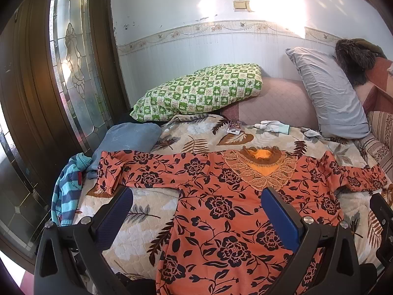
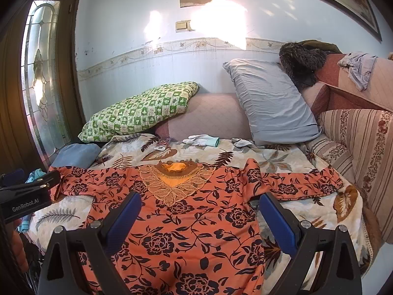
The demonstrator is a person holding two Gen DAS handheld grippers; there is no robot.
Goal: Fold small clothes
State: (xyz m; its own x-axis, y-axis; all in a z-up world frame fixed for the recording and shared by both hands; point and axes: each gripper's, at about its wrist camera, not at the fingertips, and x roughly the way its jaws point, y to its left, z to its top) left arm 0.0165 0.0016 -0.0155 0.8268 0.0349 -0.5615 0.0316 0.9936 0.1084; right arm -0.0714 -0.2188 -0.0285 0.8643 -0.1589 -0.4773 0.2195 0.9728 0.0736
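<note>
An orange top with dark flowers (image 1: 221,204) (image 2: 186,223) lies flat on the bed, front up, both sleeves spread wide and its lace collar (image 1: 260,169) (image 2: 175,179) toward the pillows. My left gripper (image 1: 196,194) hangs open above the top's left side, near the left armpit, with nothing between its blue pads. Over the top's right side my right gripper (image 2: 200,200) is open too, empty. The left gripper's black body (image 2: 27,194) shows at the left edge of the right wrist view.
The leaf-print quilt (image 1: 152,213) (image 2: 294,211) covers the bed. A green checked pillow (image 1: 199,91), a grey pillow (image 1: 329,93), white gloves (image 1: 272,125), a folded blue garment (image 1: 127,140) and a striped knit (image 1: 68,191) lie around. A wooden door stands at left, a sofa arm (image 2: 363,147) at right.
</note>
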